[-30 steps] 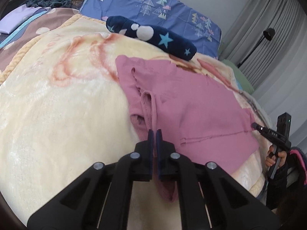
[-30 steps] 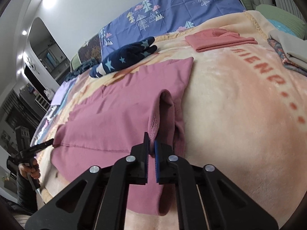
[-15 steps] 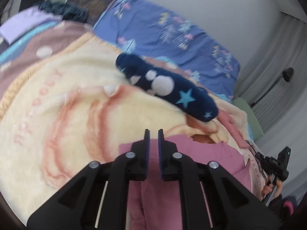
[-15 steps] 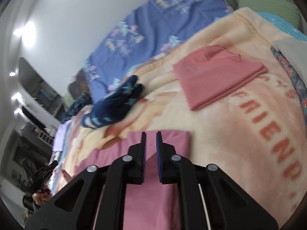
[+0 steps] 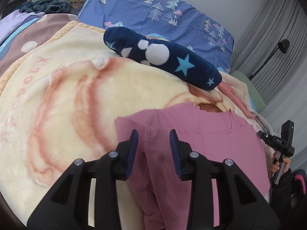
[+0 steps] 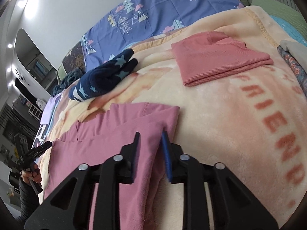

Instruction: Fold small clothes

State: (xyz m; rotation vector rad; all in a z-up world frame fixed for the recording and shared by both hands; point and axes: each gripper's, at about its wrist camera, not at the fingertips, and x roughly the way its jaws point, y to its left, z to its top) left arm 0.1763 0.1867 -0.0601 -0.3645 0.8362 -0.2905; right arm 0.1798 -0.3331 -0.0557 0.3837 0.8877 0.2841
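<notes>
A pink garment (image 5: 211, 143) lies on the cream blanket (image 5: 67, 105), folded over with a doubled far edge; it also shows in the right wrist view (image 6: 115, 138). My left gripper (image 5: 153, 145) is open just above the garment's left end, a ridge of fabric between the jaws. My right gripper (image 6: 150, 147) is open over the garment's right end near its folded corner. Neither holds anything.
A dark blue star-patterned garment (image 5: 163, 57) lies beyond the pink one, also in the right wrist view (image 6: 103, 78). A folded salmon garment (image 6: 216, 61) sits at the far right. More folded clothes (image 6: 293, 57) lie at the right edge. A blue patterned pillow (image 5: 163, 15) is behind.
Both grippers carried the pink garment's near edge forward over itself, then opened and let it go. The garment now lies folded shorter.
</notes>
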